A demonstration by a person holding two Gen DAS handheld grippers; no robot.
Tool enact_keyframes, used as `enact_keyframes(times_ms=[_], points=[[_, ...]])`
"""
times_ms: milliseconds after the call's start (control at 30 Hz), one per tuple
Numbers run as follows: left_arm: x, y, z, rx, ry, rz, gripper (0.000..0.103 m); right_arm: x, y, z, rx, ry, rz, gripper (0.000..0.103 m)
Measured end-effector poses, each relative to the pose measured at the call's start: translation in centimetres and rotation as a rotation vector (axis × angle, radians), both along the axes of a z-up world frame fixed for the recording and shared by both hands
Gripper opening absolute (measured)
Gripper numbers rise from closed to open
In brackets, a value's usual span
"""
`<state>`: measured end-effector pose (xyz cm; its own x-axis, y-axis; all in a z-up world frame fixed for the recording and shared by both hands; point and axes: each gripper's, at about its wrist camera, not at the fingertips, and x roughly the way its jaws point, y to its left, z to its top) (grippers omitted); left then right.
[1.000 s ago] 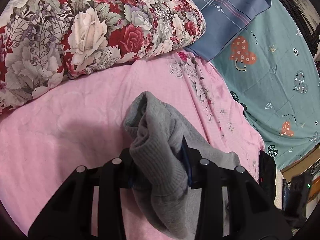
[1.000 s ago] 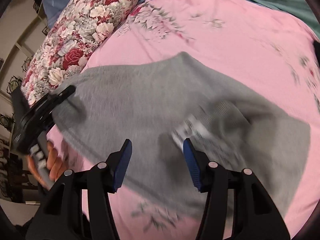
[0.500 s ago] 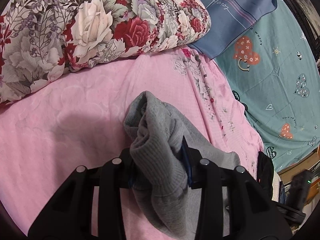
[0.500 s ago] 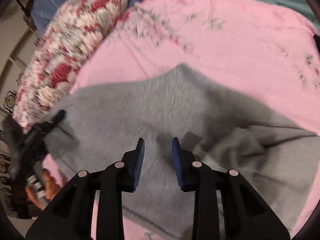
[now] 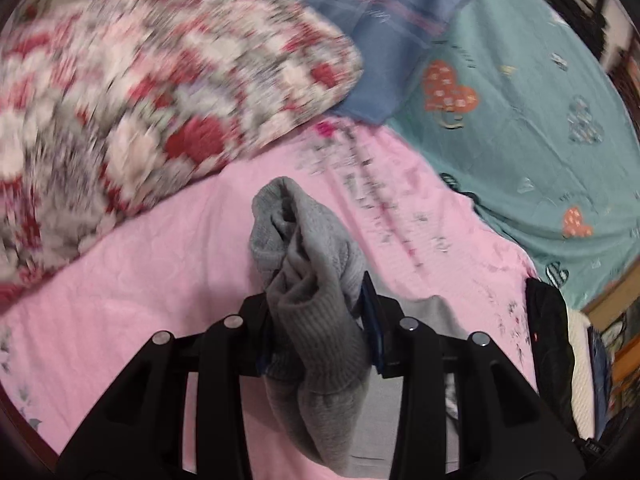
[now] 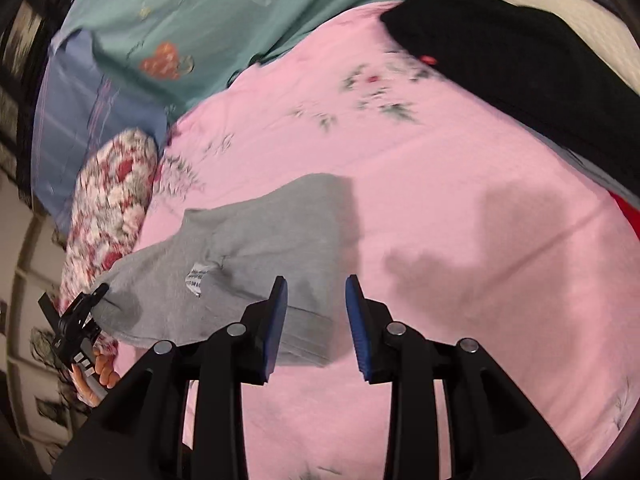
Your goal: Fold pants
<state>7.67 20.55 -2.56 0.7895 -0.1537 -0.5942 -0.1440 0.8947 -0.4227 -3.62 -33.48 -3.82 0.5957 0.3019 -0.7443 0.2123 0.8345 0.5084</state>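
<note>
The grey pants (image 6: 256, 252) lie spread on the pink bedsheet (image 6: 460, 184), with a white label showing. My left gripper (image 5: 316, 312) is shut on a bunched end of the grey pants (image 5: 308, 260) and holds it above the sheet. That gripper also shows at the left in the right wrist view (image 6: 86, 308), gripping the cloth's corner. My right gripper (image 6: 316, 308) is open and empty, its jaws apart just over the near edge of the pants.
A floral quilt (image 5: 140, 92) lies at the left. A blue cloth (image 5: 376, 28) and a teal heart-print sheet (image 5: 520, 112) lie beyond. A black garment (image 6: 520, 60) lies at the right edge of the pink sheet.
My right gripper has opened wider and swung right, toward the pants' near edge. The left gripper keeps its hold and has shifted, blurring its view.
</note>
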Motion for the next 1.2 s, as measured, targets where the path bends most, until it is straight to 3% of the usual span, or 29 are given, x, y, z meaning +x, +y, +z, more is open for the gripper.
enact_keyframes(times_ms=[167,267,400,567,733,900,967,1033,1067,1100,1133,1200], points=[[-1.4,-10.1,5.7,0.115,-0.084,-0.195,0.03,-3.3,-3.6,0.1,0.048,-0.069,-0.057,0.032],[-1.4,-16.4,6.4,0.16,-0.079,-0.3,0.028,-4.5,-4.8,0.0,0.073,-0.088,-0.057,0.032],[-1.0,-25.7,4.0,0.213,-0.024,-0.438,0.024,-5.7,-5.6,-0.4,0.101,-0.112,-0.04,0.032],[-0.6,-33.8,-1.0,0.256,0.088,-0.563,0.023,-6.8,-6.2,-1.0,0.124,-0.12,-0.026,0.032],[-0.5,-36.2,-4.6,0.299,0.147,-0.588,0.027,-7.2,-7.1,-1.3,0.133,-0.121,-0.046,0.032],[-3.1,-38.2,-3.8,0.286,0.093,-0.727,0.031,-6.4,-7.0,-2.5,0.157,-0.079,-0.049,0.032],[-3.3,-38.6,-3.5,0.281,0.096,-0.772,0.045,-6.1,-6.5,-2.7,0.154,-0.07,-0.035,0.032],[-3.7,-37.6,-2.6,0.22,0.096,-0.798,0.061,-5.9,-6.0,-2.5,0.15,-0.069,-0.019,0.034],[-4.0,-36.8,-1.9,0.201,0.083,-0.795,0.066,-5.7,-5.7,-2.5,0.149,-0.065,-0.012,0.039],[-4.3,-35.6,-0.9,0.199,0.06,-0.771,0.082,-5.4,-5.4,-2.4,0.145,-0.062,-0.006,0.048],[-4.6,-34.3,0.1,0.191,0.027,-0.742,0.091,-5.0,-5.0,-2.2,0.144,-0.068,0.007,0.051],[-4.9,-31.3,1.5,0.194,-0.013,-0.662,0.091,-3.5,-3.8,-1.8,0.176,-0.071,0.065,0.056]])
